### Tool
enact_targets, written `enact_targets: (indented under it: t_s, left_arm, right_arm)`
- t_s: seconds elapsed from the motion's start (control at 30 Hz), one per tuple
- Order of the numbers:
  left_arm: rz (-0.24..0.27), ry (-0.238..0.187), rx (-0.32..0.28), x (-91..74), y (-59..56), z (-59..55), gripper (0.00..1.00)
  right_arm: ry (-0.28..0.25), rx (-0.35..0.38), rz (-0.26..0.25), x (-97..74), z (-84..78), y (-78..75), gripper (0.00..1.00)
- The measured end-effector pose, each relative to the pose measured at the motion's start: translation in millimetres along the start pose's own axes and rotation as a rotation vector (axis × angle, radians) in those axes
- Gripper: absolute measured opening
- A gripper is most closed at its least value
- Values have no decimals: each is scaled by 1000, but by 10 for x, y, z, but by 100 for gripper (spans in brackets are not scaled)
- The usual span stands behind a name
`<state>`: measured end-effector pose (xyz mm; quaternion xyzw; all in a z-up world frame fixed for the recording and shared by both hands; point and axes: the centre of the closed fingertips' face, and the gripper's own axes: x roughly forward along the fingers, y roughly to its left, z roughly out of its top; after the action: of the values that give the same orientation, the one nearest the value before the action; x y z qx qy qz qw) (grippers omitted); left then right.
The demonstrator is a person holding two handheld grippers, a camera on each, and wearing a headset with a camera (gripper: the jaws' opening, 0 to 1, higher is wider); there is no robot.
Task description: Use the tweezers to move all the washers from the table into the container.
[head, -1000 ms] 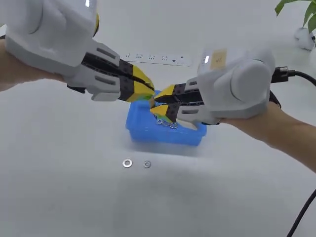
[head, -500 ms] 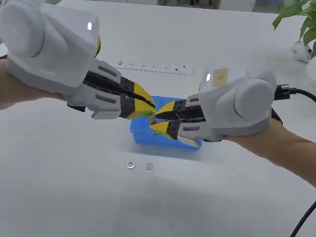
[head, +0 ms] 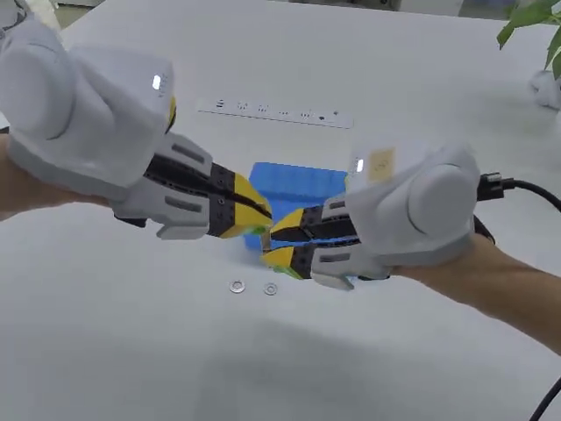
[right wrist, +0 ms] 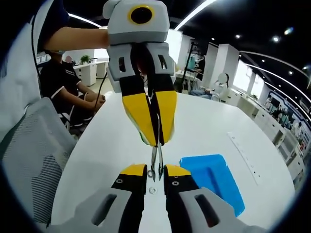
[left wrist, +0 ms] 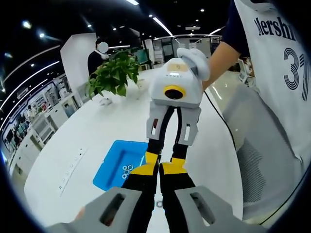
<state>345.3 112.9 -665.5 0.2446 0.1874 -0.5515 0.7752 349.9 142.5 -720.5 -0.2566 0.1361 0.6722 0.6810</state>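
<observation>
Left hand-held gripper [head: 256,217]: yellow jaws closed tight on the tweezers [right wrist: 156,160], whose legs stick out past the jaw tips and point down twd the surface [head: 131,351]. Right hand-held gripper [head: 279,243] meets it nose to nose. Its jaws sit narrowly apart, one each side of the tweezers' legs; can't tell if they pinch the legs or only flank them. No washer seen betw. the tweezers' tips, tho the tips are small & hard to read.

Moving outward, head view:
- near washer [head: 270,288] on the surface at abt 6 o'clock of the jaw tips, close by.
- far washer [head: 237,286] just beside it at its 9 o'clock. The two are apart, not touching.
- right gripper view has one washer lying just under the tweezers' tips, prob. one of this pair.
- blue container [head: 298,180] at 12 o'clock of the tips, just behind them.
- left gripper view shows a cluster of washers [left wrist: 127,169] already in it, count unclear.
- power strip [head: 276,112] further out at 12 o'clock, plant [head: 535,17] at abt 2 o'clock.

Progress, my read: partly done. Some washers are in, and two visible ones are left on the surface. Tweezers look poised over the pair, so I judge a pick is coming up, not a drop. Both washers lie flat & thin, so the grab needs a fine tip placement.
</observation>
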Motion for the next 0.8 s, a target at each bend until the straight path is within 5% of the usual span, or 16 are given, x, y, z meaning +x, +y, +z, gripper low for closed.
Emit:
enact_targets:
  t_s: [0.33,0.8]
  left_arm:
    - [-29,-14,-30,66,-15,-59,6]
    - [-68,28,-65,197,-77,-297,6]
  right_arm:
    - [16,8,7,118,-112,-10,12]
    - [29,51,4,217,-331,76,12]
